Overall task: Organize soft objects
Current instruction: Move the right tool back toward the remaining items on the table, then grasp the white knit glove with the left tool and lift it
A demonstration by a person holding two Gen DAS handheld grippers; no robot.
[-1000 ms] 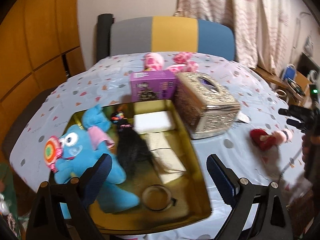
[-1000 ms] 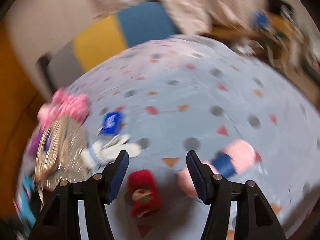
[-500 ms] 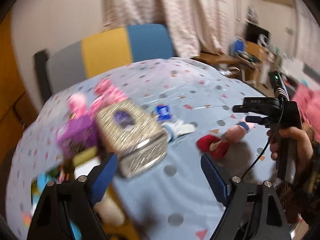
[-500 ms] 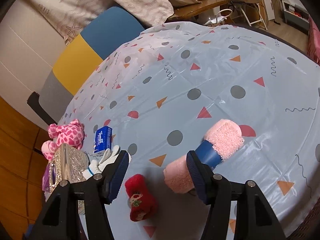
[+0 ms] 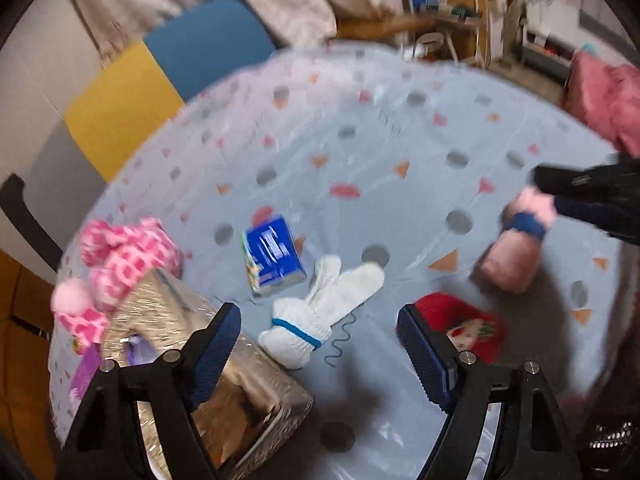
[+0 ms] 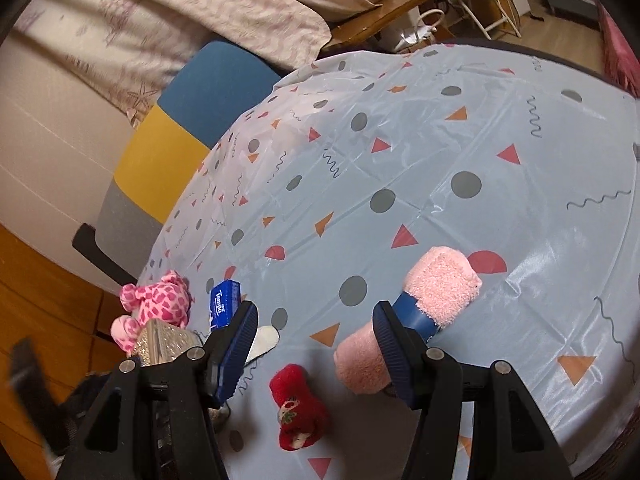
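Left gripper [image 5: 320, 344] hangs wide above the white glove [image 5: 324, 312]. Right gripper [image 6: 314, 340] gapes wide, empty, beside the pink towel roll [image 6: 416, 316].

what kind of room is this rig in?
Most likely a lived-in home room, not a lab: a table under a patterned plastic cloth, a colour-block chair against it, floral curtains behind, and soft toys such as a pink spotted plush lying about.

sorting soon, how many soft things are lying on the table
4 in view: pink spotted plush by the gold box, white gloves mid-table, red sock near the front, pink rolled towel at right. Others may be hidden.
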